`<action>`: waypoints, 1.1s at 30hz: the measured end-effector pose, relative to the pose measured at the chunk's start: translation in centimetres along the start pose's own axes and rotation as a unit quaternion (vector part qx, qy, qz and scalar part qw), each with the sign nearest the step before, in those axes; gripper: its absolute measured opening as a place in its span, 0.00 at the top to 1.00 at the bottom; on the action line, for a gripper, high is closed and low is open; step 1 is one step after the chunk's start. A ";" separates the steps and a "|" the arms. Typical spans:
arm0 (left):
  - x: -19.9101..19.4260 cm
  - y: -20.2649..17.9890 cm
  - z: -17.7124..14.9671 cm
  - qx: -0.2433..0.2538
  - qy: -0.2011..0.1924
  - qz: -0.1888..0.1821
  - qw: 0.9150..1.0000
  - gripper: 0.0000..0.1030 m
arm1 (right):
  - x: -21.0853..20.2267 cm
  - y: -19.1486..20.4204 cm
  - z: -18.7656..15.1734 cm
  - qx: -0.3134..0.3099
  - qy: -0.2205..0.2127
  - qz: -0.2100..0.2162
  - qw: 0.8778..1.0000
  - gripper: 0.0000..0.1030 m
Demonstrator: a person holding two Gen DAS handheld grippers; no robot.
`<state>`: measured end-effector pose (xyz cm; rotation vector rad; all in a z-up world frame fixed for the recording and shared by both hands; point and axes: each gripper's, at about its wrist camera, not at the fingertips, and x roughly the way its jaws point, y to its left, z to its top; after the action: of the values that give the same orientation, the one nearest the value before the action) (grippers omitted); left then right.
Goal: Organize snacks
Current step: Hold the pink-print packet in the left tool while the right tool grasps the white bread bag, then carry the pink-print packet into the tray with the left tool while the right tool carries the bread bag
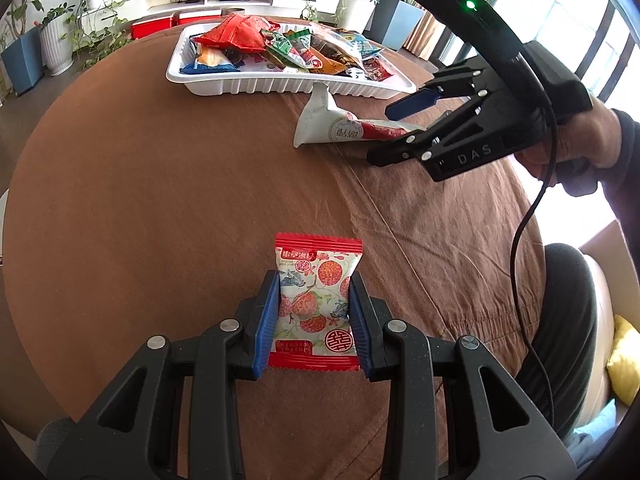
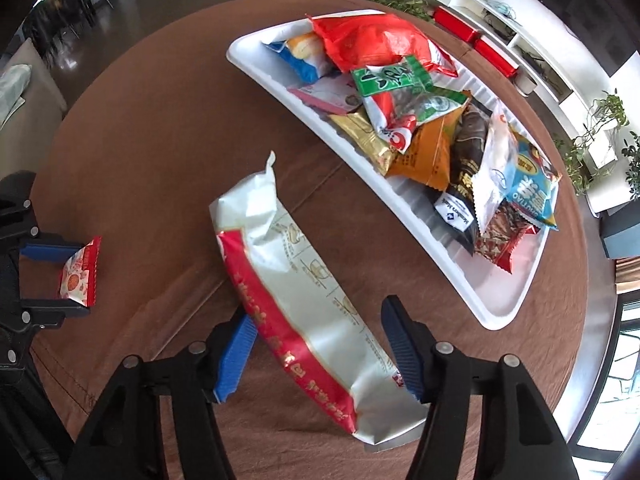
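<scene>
Your left gripper (image 1: pixel 314 316), low in the middle of its view, is squeezed tight on the little red and white snack pack (image 1: pixel 316 300) against the brown table (image 1: pixel 140 200). Your right gripper (image 2: pixel 320 352) sits around the long silver and red bag (image 2: pixel 296 308), but its blue fingers (image 2: pixel 236 356) do not press it yet. The white tray (image 2: pixel 504 312), upper right, already holds most snacks. Only these two look left.
</scene>
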<state>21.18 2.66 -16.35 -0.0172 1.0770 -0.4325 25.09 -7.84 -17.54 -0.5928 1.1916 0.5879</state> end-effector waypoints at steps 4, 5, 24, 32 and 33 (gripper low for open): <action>0.1 -0.1 0.1 0.006 0.003 0.001 1.000 0.70 | 0.1 -0.9 0.4 0.019 0.014 0.036 0.999 0.45; 0.1 -0.1 0.0 0.008 0.003 0.001 1.000 0.70 | 0.0 -0.8 0.4 0.022 0.014 0.041 0.999 0.47; -0.1 -0.2 -0.5 0.012 -0.013 0.009 1.000 0.70 | -2.1 2.3 -3.9 0.138 -0.055 0.058 0.987 0.83; -0.6 0.1 -0.5 -0.007 -0.022 -0.006 1.000 0.71 | -5.0 2.4 -9.1 0.243 -0.128 0.085 0.958 0.83; -0.6 0.0 -0.5 -0.007 -0.024 -0.008 1.000 0.71 | -5.3 2.3 -9.9 0.257 -0.138 0.089 0.953 0.83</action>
<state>20.52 3.00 -16.07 -0.0492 1.0342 -0.4371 15.50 -13.74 -15.33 0.0399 1.0794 0.4662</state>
